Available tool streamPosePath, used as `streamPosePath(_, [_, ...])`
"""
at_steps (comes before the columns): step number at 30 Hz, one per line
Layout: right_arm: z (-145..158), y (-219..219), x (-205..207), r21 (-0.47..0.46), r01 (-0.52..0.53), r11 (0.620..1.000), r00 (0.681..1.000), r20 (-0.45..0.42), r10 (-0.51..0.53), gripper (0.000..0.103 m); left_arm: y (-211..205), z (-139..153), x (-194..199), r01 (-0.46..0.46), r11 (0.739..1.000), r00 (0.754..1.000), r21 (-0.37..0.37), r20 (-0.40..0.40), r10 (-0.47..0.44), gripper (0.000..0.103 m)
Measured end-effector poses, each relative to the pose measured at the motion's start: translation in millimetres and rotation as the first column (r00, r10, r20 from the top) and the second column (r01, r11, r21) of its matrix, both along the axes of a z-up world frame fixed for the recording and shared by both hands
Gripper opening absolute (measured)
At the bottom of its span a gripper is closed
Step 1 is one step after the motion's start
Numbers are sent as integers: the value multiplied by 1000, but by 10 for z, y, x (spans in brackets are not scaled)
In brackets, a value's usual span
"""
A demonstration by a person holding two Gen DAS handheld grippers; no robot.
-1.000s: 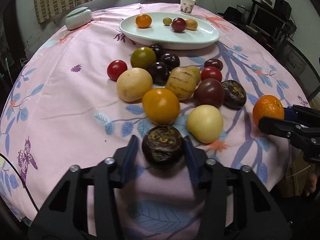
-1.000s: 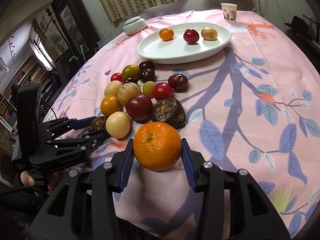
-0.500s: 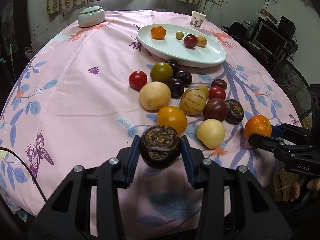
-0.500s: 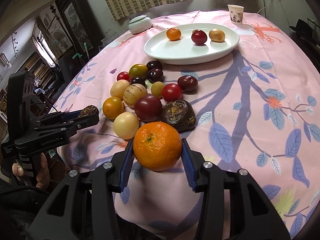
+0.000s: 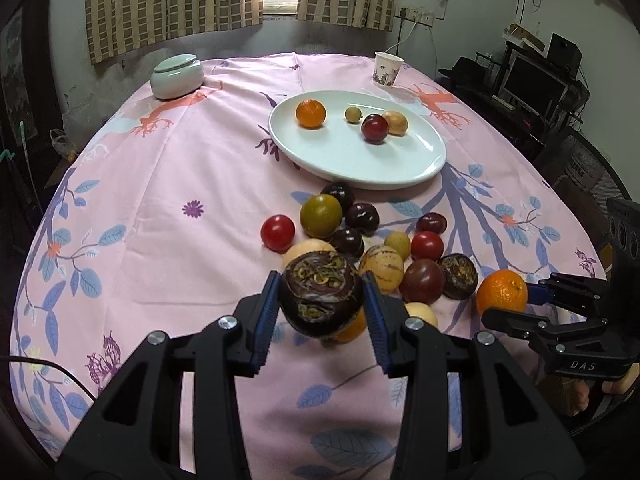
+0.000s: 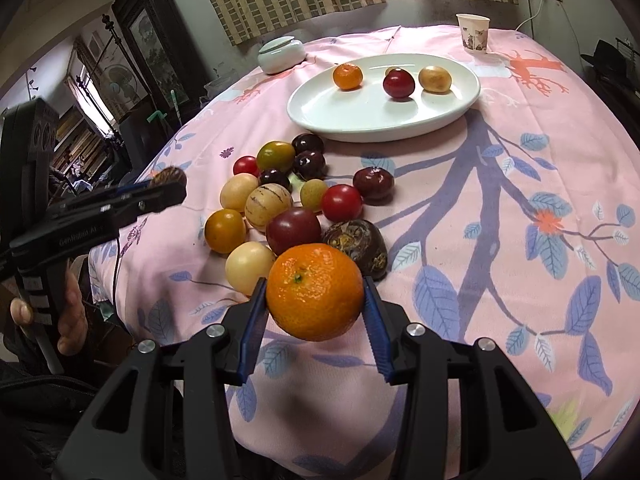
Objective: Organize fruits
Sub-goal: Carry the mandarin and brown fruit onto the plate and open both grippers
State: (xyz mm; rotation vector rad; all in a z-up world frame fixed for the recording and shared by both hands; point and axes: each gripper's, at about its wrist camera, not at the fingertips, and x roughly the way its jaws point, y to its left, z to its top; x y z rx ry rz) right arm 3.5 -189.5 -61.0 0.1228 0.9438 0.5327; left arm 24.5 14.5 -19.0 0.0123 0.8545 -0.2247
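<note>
My left gripper (image 5: 322, 300) is shut on a dark purple passion fruit (image 5: 320, 294) and holds it above the near end of the fruit pile (image 5: 360, 236). My right gripper (image 6: 315, 296) is shut on an orange (image 6: 315, 291), lifted near the table's front right; it also shows in the left wrist view (image 5: 502, 294). A white oval plate (image 5: 360, 160) at the far side holds a small orange (image 5: 310, 113), a red fruit (image 5: 375, 129) and two yellowish fruits. The left gripper shows from the side in the right wrist view (image 6: 168, 190).
A pale green lidded jar (image 5: 177, 76) and a paper cup (image 5: 387, 69) stand at the table's far edge. A second passion fruit (image 6: 356, 246) lies in front of the right gripper. Pink patterned cloth (image 5: 160, 200) covers the round table; chairs and a monitor stand to the right.
Both grippers have risen from the cloth with their fruits. The passion fruit and the orange have come off the table and the views have lifted and pulled back.
</note>
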Motion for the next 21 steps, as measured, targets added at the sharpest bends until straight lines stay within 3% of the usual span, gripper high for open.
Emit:
streamPosePath(6, [230, -84, 291, -2, -11, 1000, 999, 41, 11, 46, -115, 215, 445, 28, 999, 999, 44, 19, -29, 41])
streamPosePath(11, [438, -90, 848, -55, 8, 998, 998, 69, -5, 46, -276, 322, 1174, 56, 998, 998, 6, -3, -56, 41])
streamPosePath(14, [446, -101, 1284, -57, 39, 998, 998, 44, -37, 46, -435, 255, 1665, 39, 999, 999, 7, -34, -39, 42])
streamPosePath(21, [185, -71, 2099, -197, 122, 973, 992, 49, -114, 46, -704, -112, 2555, 1, 1000, 990, 9, -138, 0, 42])
